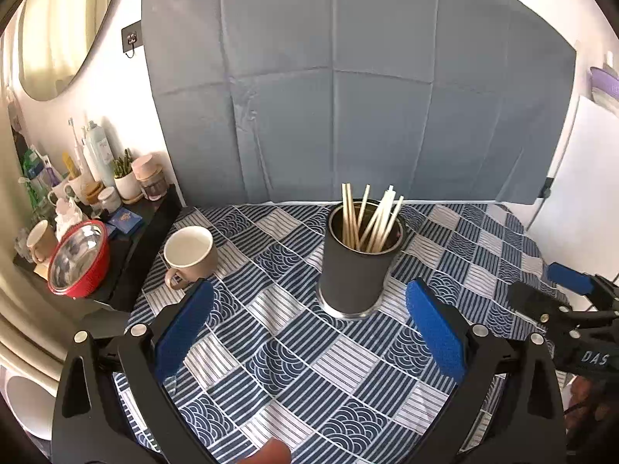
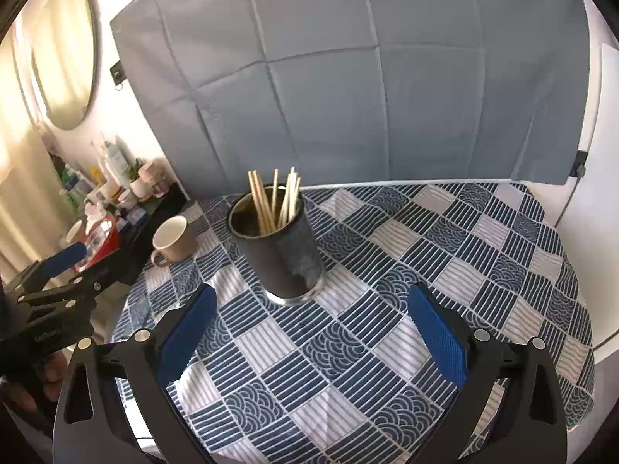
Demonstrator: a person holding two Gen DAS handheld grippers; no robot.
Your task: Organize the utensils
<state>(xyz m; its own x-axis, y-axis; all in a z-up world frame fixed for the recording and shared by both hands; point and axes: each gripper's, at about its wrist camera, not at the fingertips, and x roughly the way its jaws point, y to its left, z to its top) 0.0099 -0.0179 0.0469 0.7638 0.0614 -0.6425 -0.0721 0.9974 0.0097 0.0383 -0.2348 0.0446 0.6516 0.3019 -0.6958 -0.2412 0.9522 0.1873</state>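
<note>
Chopsticks (image 1: 367,222) stand in the dark holder (image 1: 358,270); left tongs (image 1: 309,303) and right tongs (image 2: 311,307) gape apart, empty.

1. A beige mug (image 1: 189,251) stands at the left edge of the blue patterned tablecloth (image 1: 294,367), handle toward the viewer.
2. A grey creased backdrop (image 1: 348,89) fills the upper centre.
3. At left, a dark side shelf (image 1: 147,228) carries a red-rimmed bowl (image 1: 79,257), bottles, jars and a small potted plant (image 1: 125,178).
4. An oval mirror (image 1: 62,27) hangs upper left.
</note>
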